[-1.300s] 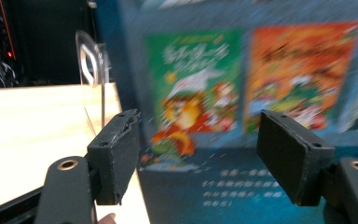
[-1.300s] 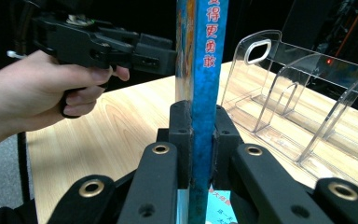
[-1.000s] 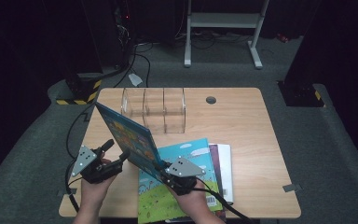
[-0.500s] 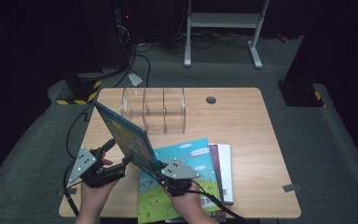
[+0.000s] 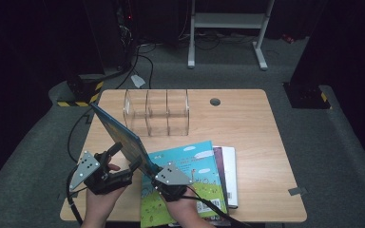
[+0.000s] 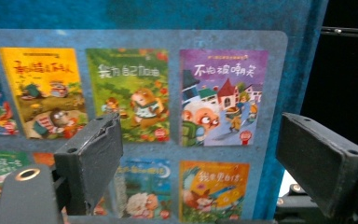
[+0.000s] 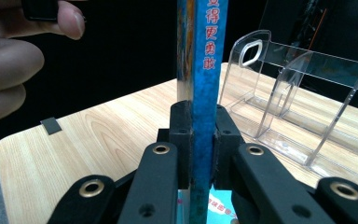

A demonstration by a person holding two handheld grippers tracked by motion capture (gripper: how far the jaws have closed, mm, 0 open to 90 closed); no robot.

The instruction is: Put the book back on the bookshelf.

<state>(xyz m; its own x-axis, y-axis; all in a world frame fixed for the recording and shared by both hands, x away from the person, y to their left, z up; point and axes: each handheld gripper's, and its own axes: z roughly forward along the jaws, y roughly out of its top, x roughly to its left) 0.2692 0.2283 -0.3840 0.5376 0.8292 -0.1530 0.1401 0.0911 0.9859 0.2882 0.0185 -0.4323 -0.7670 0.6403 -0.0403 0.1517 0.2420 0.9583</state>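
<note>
- Right now the blue picture book (image 5: 119, 135) stands upright on its edge above the front left of the tabletop (image 5: 247, 123), tilted back toward the clear acrylic organiser (image 5: 157, 111).
- Up the spine, seen in the right gripper view, run red Chinese characters on blue (image 7: 209, 46); the full title runs out of frame.
- Its back cover, in the left gripper view, carries a grid of small cover pictures, each with a Chinese title: a yellow one (image 6: 44, 91), a green one (image 6: 128, 93) and a purple one (image 6: 221, 95) in the top row, more below.
- Right hand-held gripper (image 5: 159, 171): jaws clenched tight on the book's lower edge, pads (image 7: 182, 140) pressing both faces of the spine end. It carries the book alone.
- Left hand-held gripper (image 5: 123, 156): released, jaws just been opening and now standing wide. The back cover lies ahead of them, with neither pad (image 6: 93, 158) pressing on it.
- Beside the right hand-held gripper, another picture book (image 5: 190, 175) lies flat with a bright green and blue cover, topping a small stack (image 5: 228, 171) at the front of the tabletop.
- Fingers of the left hand (image 7: 9, 56) show at the top left of the right gripper view.
</note>
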